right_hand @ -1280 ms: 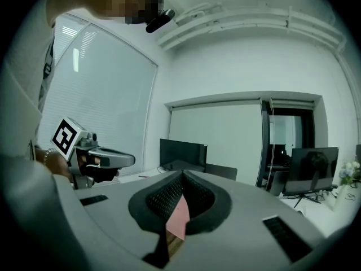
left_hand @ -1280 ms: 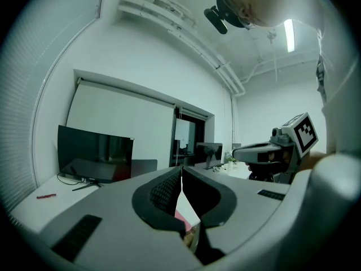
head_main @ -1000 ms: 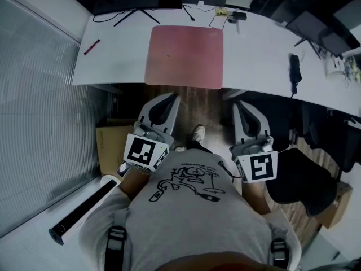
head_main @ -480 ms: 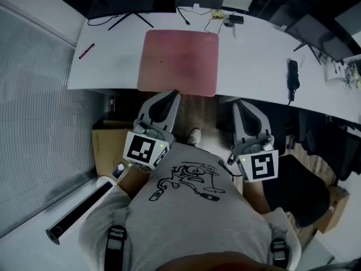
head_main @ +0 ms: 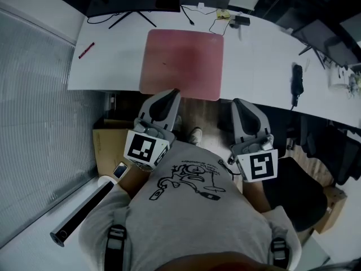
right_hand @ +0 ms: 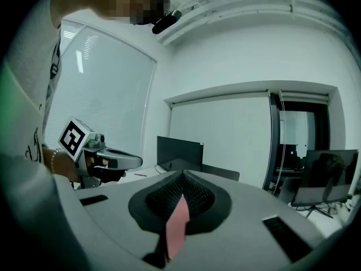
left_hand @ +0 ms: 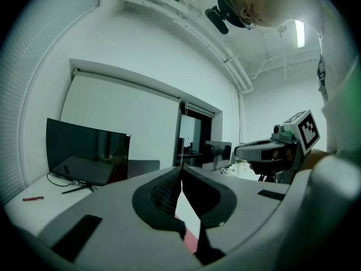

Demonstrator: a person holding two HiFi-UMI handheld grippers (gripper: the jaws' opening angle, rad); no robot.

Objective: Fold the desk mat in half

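Desk mat (head_main: 181, 64) lies flat and unfolded on the white table (head_main: 256, 61), near edge at the table's front lip. It looks thin, soft and light, likely limp once lifted, so the two near corners seem the places to pinch. Left tool (head_main: 169, 95) and right tool (head_main: 240, 107) are both closed on nothing, held just short of that edge. Mat thickness and underside grip can't be read, and each gripper view shows only a pink sliver of it past the jaws.
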